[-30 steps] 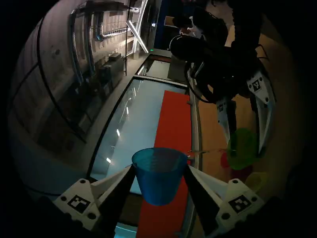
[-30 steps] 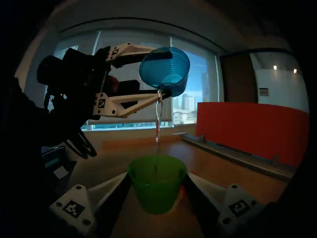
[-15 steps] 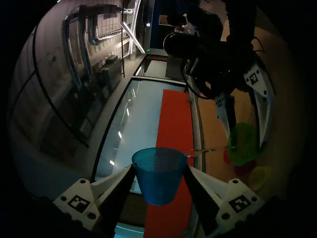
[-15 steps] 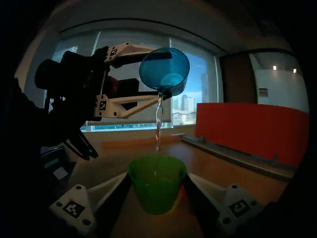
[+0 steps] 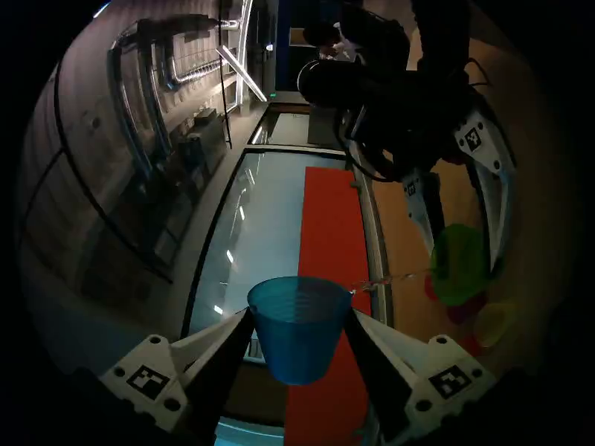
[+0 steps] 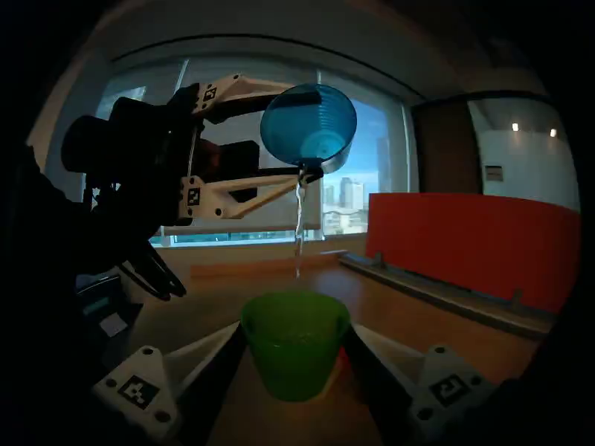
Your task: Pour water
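My left gripper [image 5: 299, 336] is shut on a blue plastic cup [image 5: 299, 334], tipped on its side. In the right gripper view that blue cup [image 6: 309, 134] hangs high with its mouth turned toward the camera, held by the left gripper [image 6: 286, 126]. A thin stream of water [image 6: 299, 234] falls from its lip into the green cup [image 6: 294, 342]. My right gripper [image 6: 295, 349] is shut on this upright green cup. In the left gripper view the green cup [image 5: 459, 264] sits at right between the right gripper's fingers [image 5: 425, 212], with the water stream [image 5: 387, 280] reaching it.
A wooden tabletop [image 6: 416, 312] lies below the green cup, with a red partition panel [image 6: 476, 241] along its right side. Large windows [image 6: 372, 171] stand behind. Red and yellow cups [image 5: 487, 323] rest on the table near the green cup. A person's dark sleeve [image 6: 44, 245] is at left.
The blue cup has tipped a little further, its mouth turned more toward the right gripper's camera. Water keeps running into the green cup, which has stayed still.
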Tool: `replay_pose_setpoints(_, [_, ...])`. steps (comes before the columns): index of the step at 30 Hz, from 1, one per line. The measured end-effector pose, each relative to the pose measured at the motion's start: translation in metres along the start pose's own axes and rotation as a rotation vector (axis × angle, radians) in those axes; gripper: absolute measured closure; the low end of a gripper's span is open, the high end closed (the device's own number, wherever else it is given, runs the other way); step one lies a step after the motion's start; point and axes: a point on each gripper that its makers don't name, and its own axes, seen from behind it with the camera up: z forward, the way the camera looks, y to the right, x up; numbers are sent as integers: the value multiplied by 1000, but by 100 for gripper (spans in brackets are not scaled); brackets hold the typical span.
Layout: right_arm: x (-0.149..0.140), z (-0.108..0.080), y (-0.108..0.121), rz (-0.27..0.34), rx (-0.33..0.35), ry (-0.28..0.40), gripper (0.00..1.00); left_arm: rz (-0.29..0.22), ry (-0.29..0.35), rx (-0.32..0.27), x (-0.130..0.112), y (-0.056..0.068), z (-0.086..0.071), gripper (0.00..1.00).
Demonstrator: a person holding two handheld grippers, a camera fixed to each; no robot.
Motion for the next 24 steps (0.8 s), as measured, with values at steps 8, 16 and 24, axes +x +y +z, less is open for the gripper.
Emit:
replay_pose_setpoints(8, [2,0,1,-2,-3,4,10,45,-5,-7,1,-1,-3,15])
replay_pose_setpoints(16, [4,0,2,-4,-7,4,11,67,10,-2,7,-7,-4,15])
replay_pose_setpoints(24, [4,-1,3,-6,-11,6,10,101,19,12,13,-11,-6,15])
